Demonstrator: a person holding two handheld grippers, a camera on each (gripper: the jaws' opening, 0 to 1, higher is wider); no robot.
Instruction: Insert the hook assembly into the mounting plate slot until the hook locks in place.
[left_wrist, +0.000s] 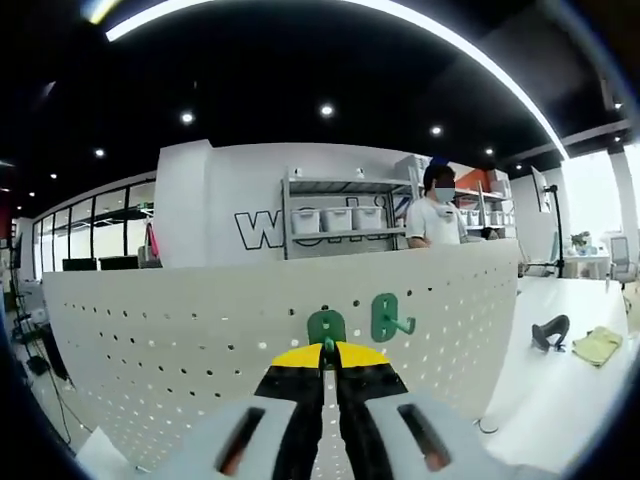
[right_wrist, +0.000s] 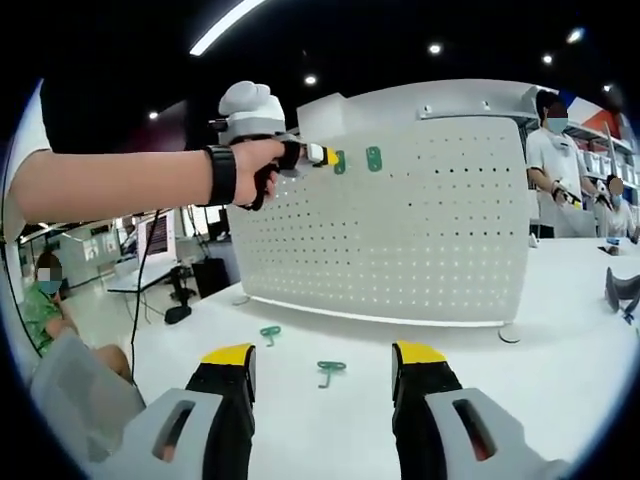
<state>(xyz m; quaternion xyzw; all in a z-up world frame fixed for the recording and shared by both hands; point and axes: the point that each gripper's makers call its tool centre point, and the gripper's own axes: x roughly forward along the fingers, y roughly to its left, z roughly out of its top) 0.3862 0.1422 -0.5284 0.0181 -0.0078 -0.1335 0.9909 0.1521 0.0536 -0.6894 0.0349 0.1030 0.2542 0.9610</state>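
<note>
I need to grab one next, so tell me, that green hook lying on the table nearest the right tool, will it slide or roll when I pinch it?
The green hook looks like small moulded plastic, so probably light and stiff. It lies flat on the smooth white table, so it may skid rather than roll. The open right tool would likely need a low, square pinch.

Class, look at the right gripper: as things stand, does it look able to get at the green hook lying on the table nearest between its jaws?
Probably yes. The right gripper is open, and the green hook lies flat on the white table just ahead of its jaws, with nothing between them.
</note>
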